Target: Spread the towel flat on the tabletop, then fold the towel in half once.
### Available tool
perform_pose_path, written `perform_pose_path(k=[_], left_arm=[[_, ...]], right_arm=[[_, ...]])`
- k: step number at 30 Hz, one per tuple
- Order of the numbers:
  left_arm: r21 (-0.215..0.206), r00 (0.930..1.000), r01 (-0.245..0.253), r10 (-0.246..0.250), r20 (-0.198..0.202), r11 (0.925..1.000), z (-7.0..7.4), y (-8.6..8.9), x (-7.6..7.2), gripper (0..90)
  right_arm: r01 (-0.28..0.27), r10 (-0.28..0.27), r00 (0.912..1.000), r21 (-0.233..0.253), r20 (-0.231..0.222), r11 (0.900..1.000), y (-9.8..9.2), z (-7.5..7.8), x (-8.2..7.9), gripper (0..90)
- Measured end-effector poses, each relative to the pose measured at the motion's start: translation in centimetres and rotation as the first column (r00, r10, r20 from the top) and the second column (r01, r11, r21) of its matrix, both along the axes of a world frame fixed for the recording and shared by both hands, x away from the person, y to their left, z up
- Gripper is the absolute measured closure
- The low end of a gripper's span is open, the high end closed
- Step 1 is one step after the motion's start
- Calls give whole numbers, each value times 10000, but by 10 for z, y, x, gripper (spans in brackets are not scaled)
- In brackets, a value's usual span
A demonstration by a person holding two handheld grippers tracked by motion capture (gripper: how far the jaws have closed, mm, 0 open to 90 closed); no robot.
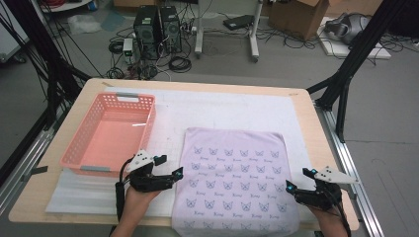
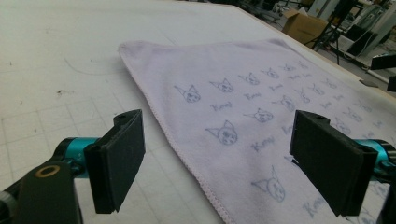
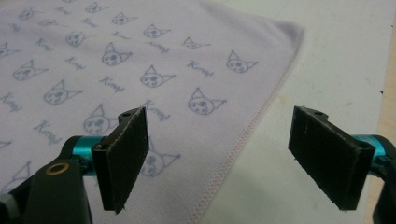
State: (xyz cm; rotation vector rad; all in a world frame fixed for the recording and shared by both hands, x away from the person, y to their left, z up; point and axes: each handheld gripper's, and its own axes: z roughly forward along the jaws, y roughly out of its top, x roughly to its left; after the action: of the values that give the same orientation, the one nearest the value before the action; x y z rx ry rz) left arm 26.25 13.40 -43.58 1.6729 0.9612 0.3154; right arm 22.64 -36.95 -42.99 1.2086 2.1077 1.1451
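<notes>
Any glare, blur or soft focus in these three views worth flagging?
High view: soft overall, with a glare streak inside the basket. Left gripper view: the cloth print is sharp nearby and blurs toward the far edge. Right gripper view: cloth stitching crisp, lighting even, no glare.

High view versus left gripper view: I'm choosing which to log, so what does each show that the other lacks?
High view alone: the pink basket, the right gripper, both forearms, computer towers on the floor.
Left gripper view alone: the towel's stitched hem up close.
Both: the lilac cat-print towel lying flat on the white mat, and the open left gripper.
</notes>
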Motion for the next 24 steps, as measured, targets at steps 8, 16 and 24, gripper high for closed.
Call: perform_pose_path(k=[8, 16, 24], left_arm=[[-7, 9998, 214, -214, -29, 9998, -1, -2, 2, 218], [-5, 9998, 141, -141, -105, 9999, -2, -2, 4, 176], [145, 9984, 532, -529, -186, 9985, -1, -9, 12, 196]], right_arm=[[35, -36, 10000, 191, 62, 9998, -2, 1, -2, 194], [-43, 46, 9999, 229, -102, 9997, 1, 0, 3, 194], [-55, 64, 9993, 267, -359, 9996, 2, -4, 8, 194]])
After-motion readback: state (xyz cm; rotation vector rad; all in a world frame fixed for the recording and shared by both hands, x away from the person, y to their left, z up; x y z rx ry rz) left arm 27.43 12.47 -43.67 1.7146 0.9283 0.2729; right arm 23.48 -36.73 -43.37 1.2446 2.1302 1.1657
